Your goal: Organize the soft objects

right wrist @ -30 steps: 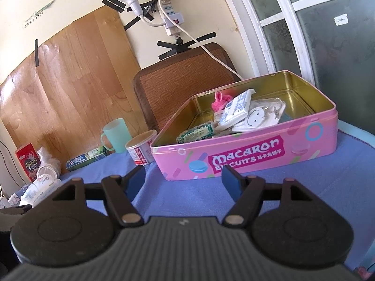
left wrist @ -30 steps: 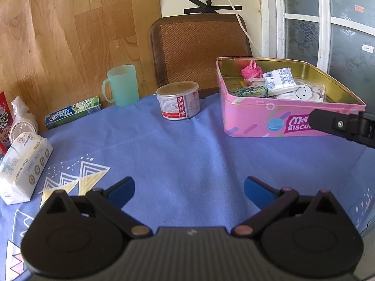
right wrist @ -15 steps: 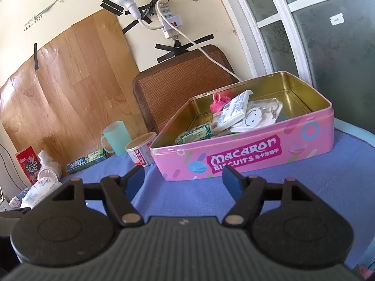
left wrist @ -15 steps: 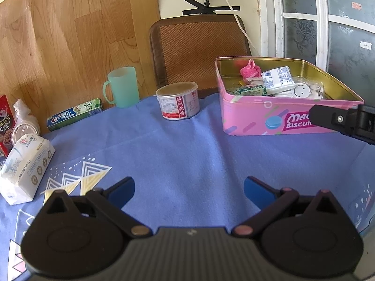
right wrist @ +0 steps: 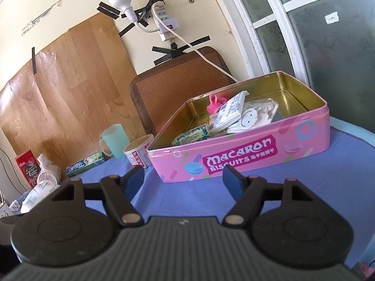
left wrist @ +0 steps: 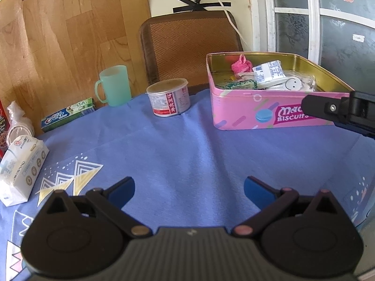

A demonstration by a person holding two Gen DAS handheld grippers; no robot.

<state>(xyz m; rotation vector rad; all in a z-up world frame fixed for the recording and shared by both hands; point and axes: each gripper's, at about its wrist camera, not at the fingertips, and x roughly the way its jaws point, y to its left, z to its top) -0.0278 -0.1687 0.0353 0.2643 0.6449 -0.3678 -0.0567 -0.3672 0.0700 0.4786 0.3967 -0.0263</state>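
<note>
Both grippers are empty with their tongs spread apart: your left gripper (left wrist: 188, 187) hovers over the bare blue tablecloth (left wrist: 187, 145), your right gripper (right wrist: 182, 175) sits just near the pink biscuit tin (right wrist: 246, 157). Several soft items already lie inside that tin, including a pink knitted piece (right wrist: 214, 105). One soft thing likely left is the white tissue pack (left wrist: 22, 164) at the near left. Swing your left gripper there, straddle its narrow width, and close gently so the wrapper doesn't slip.
</note>
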